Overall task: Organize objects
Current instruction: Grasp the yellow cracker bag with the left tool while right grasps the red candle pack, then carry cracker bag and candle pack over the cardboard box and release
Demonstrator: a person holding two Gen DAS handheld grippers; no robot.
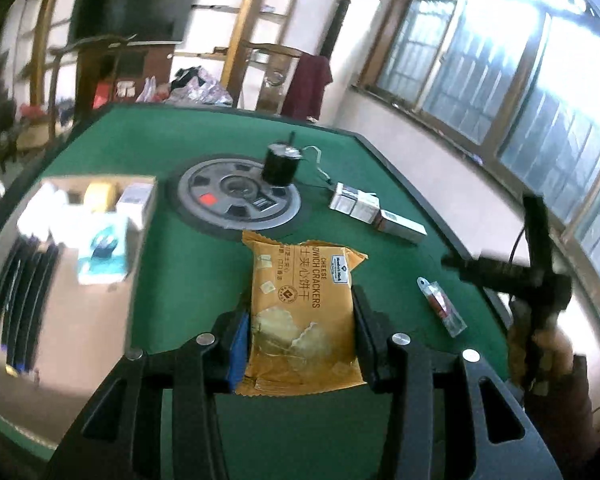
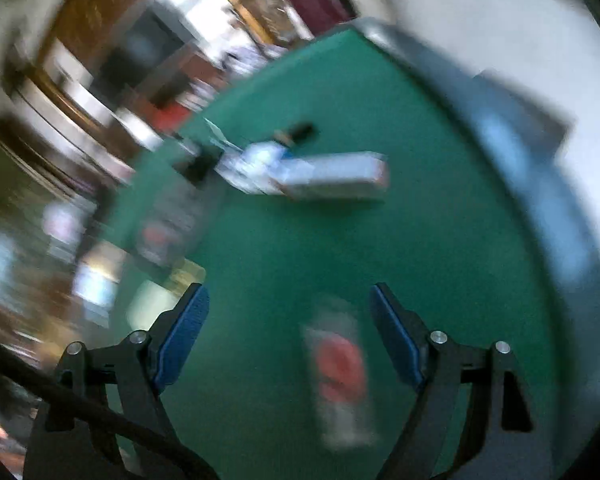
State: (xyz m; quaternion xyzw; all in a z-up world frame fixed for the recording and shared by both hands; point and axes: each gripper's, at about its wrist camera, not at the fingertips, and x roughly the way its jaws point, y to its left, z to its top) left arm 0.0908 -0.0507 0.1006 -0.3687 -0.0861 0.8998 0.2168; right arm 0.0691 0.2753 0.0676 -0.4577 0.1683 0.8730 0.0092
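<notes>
Cracker packet (image 1: 300,312) clamped between left tongs (image 1: 300,332), right tongs (image 2: 289,332) spread wide above small blurred sachet (image 2: 342,372)

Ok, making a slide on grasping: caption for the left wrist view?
Left claw shut on a cheese cracker packet above the green table, cardboard box alongside.

The left gripper (image 1: 302,334) has its jaws closed in a grasp; the right gripper (image 2: 289,334) has jaws spread wide.
</notes>
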